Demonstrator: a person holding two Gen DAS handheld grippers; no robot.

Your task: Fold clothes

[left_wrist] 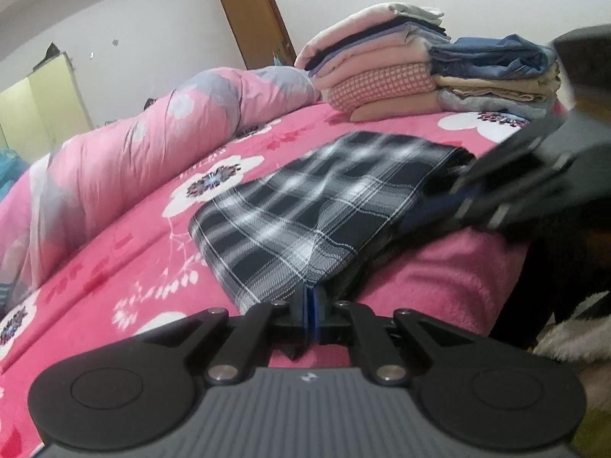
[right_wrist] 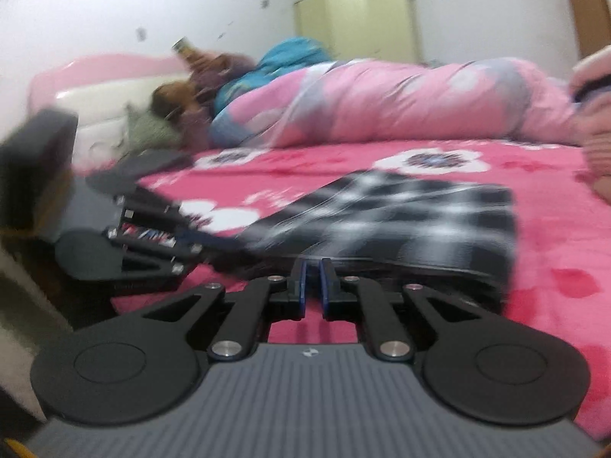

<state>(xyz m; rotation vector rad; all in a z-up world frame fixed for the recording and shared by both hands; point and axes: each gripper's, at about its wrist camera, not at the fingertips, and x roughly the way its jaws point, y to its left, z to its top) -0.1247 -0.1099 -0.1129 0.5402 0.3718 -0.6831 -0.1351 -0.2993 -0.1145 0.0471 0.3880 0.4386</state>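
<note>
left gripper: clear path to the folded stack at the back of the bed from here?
Probably not as things stand. The left gripper is shut on the plaid garment, whose width lies between it and the stack of folded clothes. Bare blanket beyond looks unobstructed once it lets go.

We see a bright pink fleece bed cover printed with white flowers, and along its far side a rolled pale pink quilt with grey blossoms. A brown wooden door stands against the white wall, near a pale yellow wardrobe. A pink headboard shows, blurred, beyond a teal bundle.
</note>
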